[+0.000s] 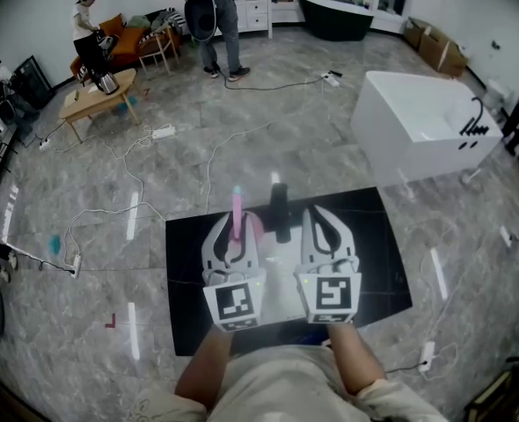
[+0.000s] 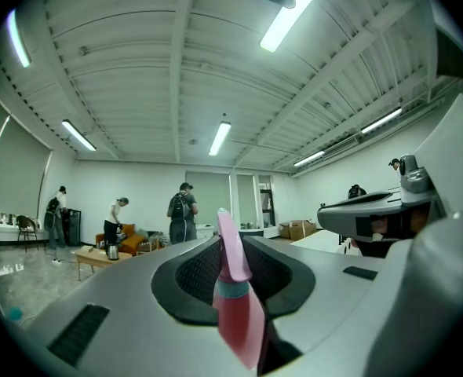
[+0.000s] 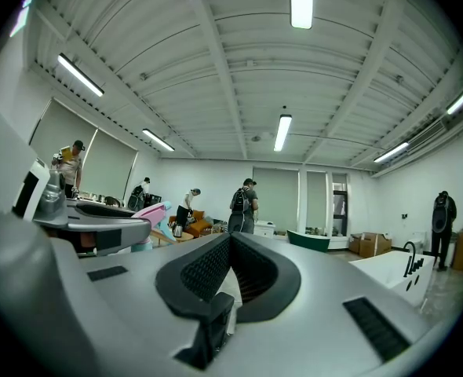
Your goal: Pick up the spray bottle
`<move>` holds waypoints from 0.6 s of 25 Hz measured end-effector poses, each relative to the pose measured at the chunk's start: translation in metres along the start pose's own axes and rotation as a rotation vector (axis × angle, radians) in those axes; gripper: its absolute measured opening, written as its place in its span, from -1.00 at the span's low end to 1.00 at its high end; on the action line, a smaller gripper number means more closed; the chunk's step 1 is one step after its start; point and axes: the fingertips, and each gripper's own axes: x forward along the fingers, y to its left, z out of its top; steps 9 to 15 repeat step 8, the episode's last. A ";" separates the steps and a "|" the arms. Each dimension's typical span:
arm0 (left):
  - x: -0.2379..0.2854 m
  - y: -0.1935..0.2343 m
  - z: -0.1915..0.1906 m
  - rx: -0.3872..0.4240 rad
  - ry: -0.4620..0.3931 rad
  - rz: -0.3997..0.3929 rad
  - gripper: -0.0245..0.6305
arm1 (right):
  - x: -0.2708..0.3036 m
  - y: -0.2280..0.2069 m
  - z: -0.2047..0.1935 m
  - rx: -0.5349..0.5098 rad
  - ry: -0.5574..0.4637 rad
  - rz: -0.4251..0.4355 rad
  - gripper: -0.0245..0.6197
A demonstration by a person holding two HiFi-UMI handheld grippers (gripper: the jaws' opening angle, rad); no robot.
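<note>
A pink spray bottle [image 1: 237, 222] with a teal band sticks up between the fingers of my left gripper [image 1: 231, 236], which is shut on it above the black table top [image 1: 374, 236]. In the left gripper view the bottle [image 2: 235, 305] fills the gap between the pads, nozzle upward. My right gripper [image 1: 323, 227] hovers level beside it on the right, its fingertips together and nothing held. A slim black upright thing [image 1: 280, 209] shows between the two grippers; what it is I cannot tell. The right gripper view has the pink bottle [image 3: 149, 213] at its left.
A white tub [image 1: 418, 121] stands on the floor at the right. Cables and power strips [image 1: 163, 132] trail over the grey floor. At the far left are a low wooden table [image 1: 97, 95], an orange sofa and people. One person [image 1: 214, 20] stands at the back.
</note>
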 end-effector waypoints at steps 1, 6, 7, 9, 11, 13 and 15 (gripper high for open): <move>0.000 0.000 0.000 0.005 0.000 0.000 -0.66 | 0.000 0.000 0.000 0.006 -0.001 0.001 -0.91; 0.000 0.002 0.002 0.016 0.006 0.000 -0.66 | 0.000 0.001 0.003 0.007 -0.004 0.000 -0.91; 0.000 0.002 0.002 0.017 0.006 0.001 -0.66 | 0.000 0.000 0.004 0.007 -0.006 -0.002 -0.91; 0.000 0.003 0.003 0.017 0.006 0.002 -0.66 | 0.001 0.000 0.005 0.007 -0.008 -0.004 -0.91; 0.000 0.003 0.003 0.017 0.006 0.002 -0.66 | 0.001 0.000 0.005 0.007 -0.008 -0.004 -0.91; 0.000 0.003 0.003 0.017 0.006 0.002 -0.66 | 0.001 0.000 0.005 0.007 -0.008 -0.004 -0.91; 0.000 0.003 0.003 0.017 0.006 0.002 -0.66 | 0.001 0.000 0.005 0.007 -0.008 -0.004 -0.91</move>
